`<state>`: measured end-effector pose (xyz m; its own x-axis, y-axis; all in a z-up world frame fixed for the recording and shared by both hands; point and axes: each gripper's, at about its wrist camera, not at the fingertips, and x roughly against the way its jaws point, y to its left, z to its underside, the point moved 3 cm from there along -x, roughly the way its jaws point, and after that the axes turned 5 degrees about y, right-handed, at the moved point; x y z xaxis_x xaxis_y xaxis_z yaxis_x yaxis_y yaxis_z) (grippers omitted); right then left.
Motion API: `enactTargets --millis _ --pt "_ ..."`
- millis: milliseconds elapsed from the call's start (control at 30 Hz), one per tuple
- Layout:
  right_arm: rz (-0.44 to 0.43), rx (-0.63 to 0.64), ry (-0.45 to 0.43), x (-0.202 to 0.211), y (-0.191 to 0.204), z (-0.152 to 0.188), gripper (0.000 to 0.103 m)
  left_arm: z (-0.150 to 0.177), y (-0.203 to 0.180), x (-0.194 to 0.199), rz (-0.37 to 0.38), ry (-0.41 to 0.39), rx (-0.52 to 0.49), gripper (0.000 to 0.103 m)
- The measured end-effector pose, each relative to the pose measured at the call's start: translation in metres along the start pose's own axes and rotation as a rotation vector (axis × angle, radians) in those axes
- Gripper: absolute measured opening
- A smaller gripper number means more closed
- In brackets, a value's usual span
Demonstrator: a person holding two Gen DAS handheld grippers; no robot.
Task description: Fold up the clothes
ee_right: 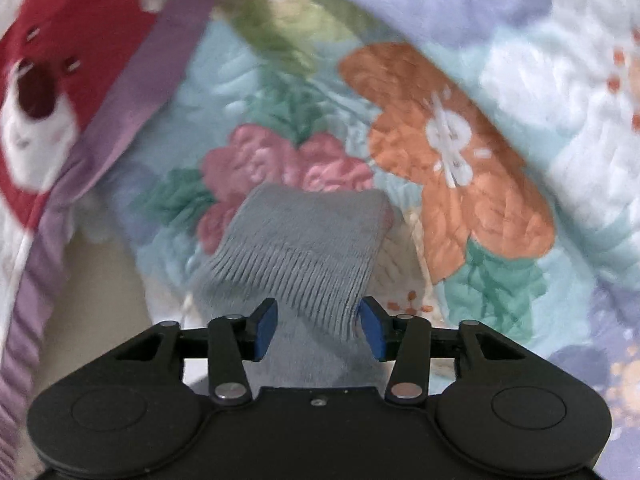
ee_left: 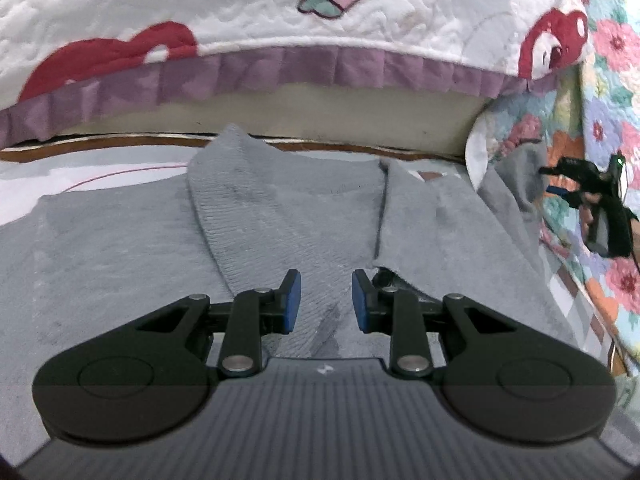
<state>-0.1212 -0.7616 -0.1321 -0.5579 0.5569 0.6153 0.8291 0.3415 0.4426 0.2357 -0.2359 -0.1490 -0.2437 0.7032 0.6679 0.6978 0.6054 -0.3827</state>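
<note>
Two grippers were at work on one grey sweater [ee_left: 280, 216]. Nearest you, the left gripper [ee_left: 326, 304] hovered over the middle of the sweater with its jaws narrowly apart and nothing between the blue pads [ee_left: 294, 304]; no cloth was held there. The sweater lay flat ahead of it, one sleeve [ee_left: 224, 184] already folded in across the chest. Farther right, the other sleeve rose off the surface toward the right gripper [ee_right: 320, 332]. In the right wrist view, its jaws stood fairly wide with the ribbed cuff [ee_right: 304, 252] lying between the pads; whether they pressed it could not be told. Judged from this, you needed a firm pinch on the cuff before carrying it across, keeping it clear of the flowered quilt [ee_right: 460, 168] beyond. The white bedspread [ee_left: 240, 12] lay farthest back.
</note>
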Motion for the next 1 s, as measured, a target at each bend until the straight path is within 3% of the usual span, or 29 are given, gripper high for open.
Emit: enactTargets --millis 100,233,267,300,333,400,467,667,833,1000 --pt "0.001 -0.084 0.000 -0.015 -0.006 0.004 0.061 0.000 0.003 -0.007 0.011 0.019 0.012 0.026" --pt "-0.002 -0.135 -0.018 -0.029 -0.006 0.009 0.061 0.004 0.012 -0.008 -0.001 0.032 0.027 0.026" --pt "-0.025 -0.124 -0.034 -0.029 -0.002 0.008 0.053 0.005 0.014 -0.008 -0.005 0.034 0.029 0.026" --pt "-0.061 -0.092 -0.044 -0.027 0.005 0.006 0.026 0.005 0.015 -0.009 -0.007 0.036 0.030 0.026" --pt "-0.099 -0.054 -0.051 -0.025 0.013 0.003 0.010 0.004 0.015 -0.009 -0.008 0.039 0.029 0.026" --pt "-0.128 0.039 -0.092 -0.011 0.031 -0.003 0.011 0.003 0.014 -0.011 -0.010 0.038 0.023 0.026" --pt "-0.100 0.079 -0.163 0.011 0.037 -0.014 0.010 0.002 0.010 -0.010 -0.008 0.036 0.021 0.026" --pt "0.145 0.066 -0.345 0.100 -0.002 -0.055 0.010 0.005 -0.002 0.005 -0.047 0.036 -0.013 0.026" --pt "0.200 0.108 -0.374 0.135 0.007 -0.062 0.009 0.015 0.001 0.025 -0.060 0.030 0.009 0.028" --pt "0.156 0.097 -0.332 0.139 0.020 -0.050 0.009 0.030 0.002 0.038 -0.068 0.037 0.027 0.031"
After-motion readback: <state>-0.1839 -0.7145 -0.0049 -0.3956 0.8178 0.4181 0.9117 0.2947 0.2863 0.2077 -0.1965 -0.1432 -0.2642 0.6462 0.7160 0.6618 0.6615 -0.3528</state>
